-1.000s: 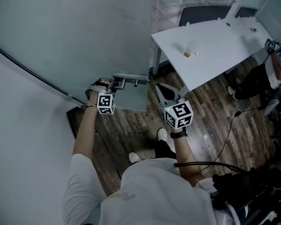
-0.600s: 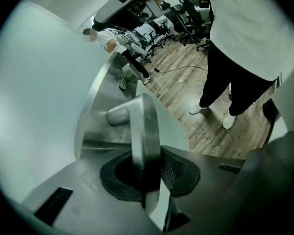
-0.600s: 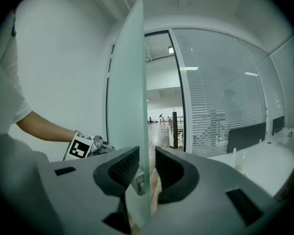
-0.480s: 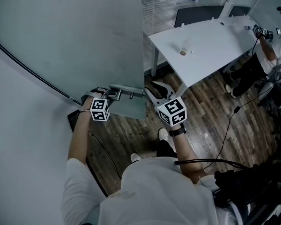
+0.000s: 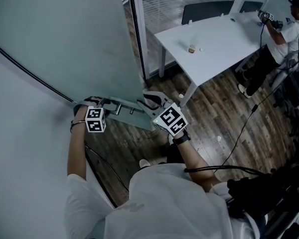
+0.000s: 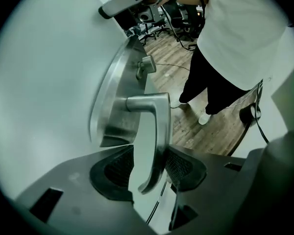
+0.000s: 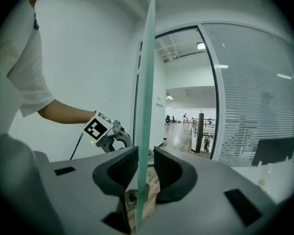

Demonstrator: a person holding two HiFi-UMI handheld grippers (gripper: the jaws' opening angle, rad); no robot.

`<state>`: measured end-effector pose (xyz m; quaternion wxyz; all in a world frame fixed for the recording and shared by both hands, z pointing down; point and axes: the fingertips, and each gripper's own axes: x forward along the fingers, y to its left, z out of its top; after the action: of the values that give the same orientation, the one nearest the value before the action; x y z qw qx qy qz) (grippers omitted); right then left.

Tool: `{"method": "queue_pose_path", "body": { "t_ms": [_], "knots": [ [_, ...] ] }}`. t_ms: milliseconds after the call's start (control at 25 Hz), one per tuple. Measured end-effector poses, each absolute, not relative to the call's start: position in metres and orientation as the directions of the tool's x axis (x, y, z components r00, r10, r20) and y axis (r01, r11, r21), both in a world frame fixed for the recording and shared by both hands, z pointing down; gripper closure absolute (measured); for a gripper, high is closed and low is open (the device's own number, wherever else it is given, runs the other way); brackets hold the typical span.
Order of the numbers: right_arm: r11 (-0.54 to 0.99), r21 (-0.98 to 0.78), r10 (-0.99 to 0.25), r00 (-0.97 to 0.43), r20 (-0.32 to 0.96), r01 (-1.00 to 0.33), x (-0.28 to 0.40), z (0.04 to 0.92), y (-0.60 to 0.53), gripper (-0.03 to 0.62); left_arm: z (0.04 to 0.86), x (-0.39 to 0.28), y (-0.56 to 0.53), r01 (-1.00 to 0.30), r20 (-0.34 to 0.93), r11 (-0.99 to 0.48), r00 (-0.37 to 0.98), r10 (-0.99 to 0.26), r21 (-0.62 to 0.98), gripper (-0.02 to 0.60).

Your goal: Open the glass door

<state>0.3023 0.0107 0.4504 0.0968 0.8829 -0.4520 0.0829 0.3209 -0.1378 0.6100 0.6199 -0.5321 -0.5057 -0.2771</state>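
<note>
Head view had glass door (image 5: 65, 39) ajar left of white table (image 5: 224, 39), likely heavy, stiff, slick; left gripper (image 6: 148, 170) just opened around lever handle (image 6: 149, 126) (best hold), right gripper (image 7: 146, 173) just opened, straddling door edge.

An office: a long white desk (image 5: 229, 39), a dark chair (image 5: 207, 10) behind it, glass walls (image 7: 264, 67) with blinds (image 7: 242, 126)

Right gripper (image 7: 146, 169) jaws just opened, glass door (image 7: 148, 72) edge between them, left gripper (image 7: 115, 138) beyond
</note>
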Motion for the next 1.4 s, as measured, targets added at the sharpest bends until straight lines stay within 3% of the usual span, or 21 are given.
{"method": "queue_pose_path", "body": {
  "t_ms": [200, 440, 600, 720, 1000, 1160, 1400],
  "knots": [
    [-0.444, 0.111, -0.857, 0.457, 0.237, -0.889, 0.255, 0.455, -0.009, 0.494, 0.603, 0.286, -0.153, 0.893, 0.907, 0.191, 0.369, 0.204, -0.407, 0.422],
    [-0.362, 0.123, -0.894, 0.381, 0.235, -0.924, 0.226, 0.452, -0.023, 0.494, 0.563, 0.255, -0.171, 0.885, 0.843, -0.022, 0.450, 0.294, -0.465, 0.422],
    [-0.226, 0.110, -0.938, 0.247, 0.244, -0.968, 0.199, 0.454, -0.032, 0.494, 0.514, 0.227, -0.174, 0.807, 0.655, -0.363, 0.590, 0.471, -0.466, 0.423],
    [-0.059, 0.133, -0.954, 0.095, 0.286, -0.989, 0.186, 0.463, -0.034, 0.494, 0.479, 0.217, -0.173, 0.664, 0.442, -0.608, 0.746, 0.497, -0.436, 0.423],
    [0.366, 0.128, -0.876, -0.295, 0.381, -0.922, 0.140, 0.483, -0.052, 0.493, 0.469, 0.162, -0.184, 0.249, 0.177, -0.912, 0.964, 0.199, -0.327, 0.425],
    [0.489, 0.169, -0.827, -0.393, 0.402, -0.856, 0.129, 0.491, -0.065, 0.488, 0.475, 0.136, -0.193, 0.038, 0.109, -0.966, 0.994, 0.010, -0.256, 0.425],
    [0.615, 0.186, -0.762, -0.518, 0.388, -0.766, 0.086, 0.493, -0.091, 0.487, 0.476, 0.079, -0.197, -0.177, 0.060, -0.963, 0.979, -0.193, -0.205, 0.425]
  ]
}}
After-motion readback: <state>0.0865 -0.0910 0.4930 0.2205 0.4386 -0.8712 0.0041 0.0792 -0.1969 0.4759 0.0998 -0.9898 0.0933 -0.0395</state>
